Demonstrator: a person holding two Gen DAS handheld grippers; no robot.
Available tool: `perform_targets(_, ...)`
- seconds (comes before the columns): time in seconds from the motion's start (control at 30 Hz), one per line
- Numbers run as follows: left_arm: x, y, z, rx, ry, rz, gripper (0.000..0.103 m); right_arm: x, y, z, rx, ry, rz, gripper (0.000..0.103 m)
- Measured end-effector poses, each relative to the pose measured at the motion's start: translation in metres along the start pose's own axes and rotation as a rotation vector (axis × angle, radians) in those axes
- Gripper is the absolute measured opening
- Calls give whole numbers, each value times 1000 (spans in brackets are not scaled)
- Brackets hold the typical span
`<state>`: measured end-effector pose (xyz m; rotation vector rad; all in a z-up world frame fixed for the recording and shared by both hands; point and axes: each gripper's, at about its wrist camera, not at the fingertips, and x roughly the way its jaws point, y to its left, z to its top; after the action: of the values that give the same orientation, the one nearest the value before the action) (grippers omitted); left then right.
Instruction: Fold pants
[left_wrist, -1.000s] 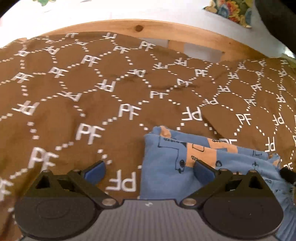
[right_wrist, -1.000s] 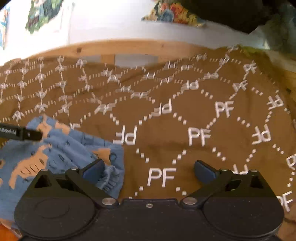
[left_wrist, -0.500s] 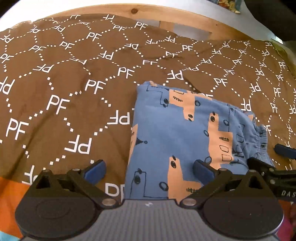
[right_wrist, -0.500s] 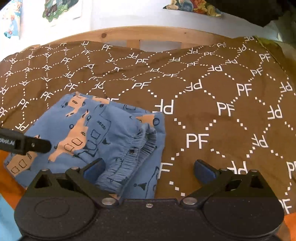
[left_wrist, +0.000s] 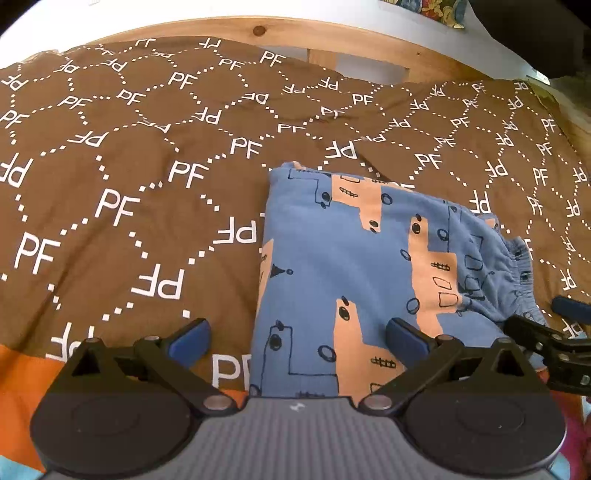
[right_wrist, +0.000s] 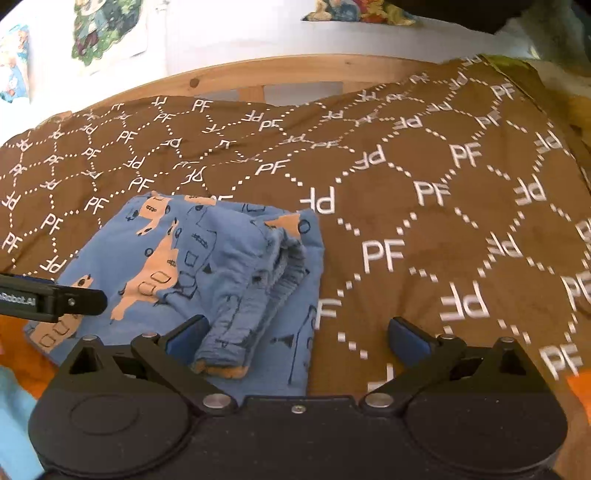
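Pants (left_wrist: 354, 273) of blue cloth printed with orange animals and black line drawings lie folded into a compact bundle on a brown bedspread (left_wrist: 140, 177) patterned with white dotted hexagons and "PF" letters. Taking the pants as the landmark: the bedspread spreads out behind them and to both sides, and a wooden bed frame (left_wrist: 229, 27) runs along its far edge, with a white wall behind that. From the right wrist view the gathered elastic waistband (right_wrist: 280, 269) lies on top of the bundle, toward its right side, with a flat blue layer showing under and beside it. An orange strip of fabric (left_wrist: 22, 373) shows at the bedspread's near edge, left of the pants. The left gripper (left_wrist: 297, 341) hangs released just in front of the pants, jaws spread wide; its right fingertip sits over the near part of the bundle and its left fingertip over bare bedspread. The right gripper (right_wrist: 297, 339) is likewise released and wide, its left fingertip just beside the waistband's near end, its right fingertip over bedspread to the right of the pants. Neither gripper grasps the cloth. Pictures (right_wrist: 107, 27) hang on the wall beyond the frame.
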<state>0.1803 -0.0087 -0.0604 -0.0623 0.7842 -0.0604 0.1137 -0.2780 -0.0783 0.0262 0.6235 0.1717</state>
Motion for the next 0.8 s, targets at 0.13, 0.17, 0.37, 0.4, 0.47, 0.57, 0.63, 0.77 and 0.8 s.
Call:
perform_targets(0.13, -2, 4, -2, -6, -8, -16, 103, -8, 5, -7, 16, 4, -24, 102)
perform_targets(0.17, -2, 4, -3, -5, -10, -20, 103, -10, 8, -9, 6, 0, -33, 102)
perform_targets(0.37, -10, 10, -12, 17, -29, -51, 103, -12, 12, -12, -18, 1, -50, 102)
perform_targets(0.4, -12, 11, -15, 23, -33, -59, 103, -11, 11, -12, -16, 2, -48, 102)
perform_targets(0.47, -16, 15, -19, 28, -45, -74, 103, -11, 11, -12, -17, 3, -50, 102)
perform_targets(0.57, -20, 19, -23, 28, -54, -92, 103, -10, 12, -12, -26, 5, -56, 102)
perform_targets(0.63, -20, 20, -24, 29, -53, -96, 103, -10, 12, -12, -28, 4, -57, 102)
perform_targets(0.77, -22, 18, -26, 47, -52, -89, 103, -11, 13, -13, -26, 3, -60, 102)
perform_targets(0.8, -23, 17, -28, 54, -52, -86, 103, -11, 13, -13, -27, 2, -63, 102)
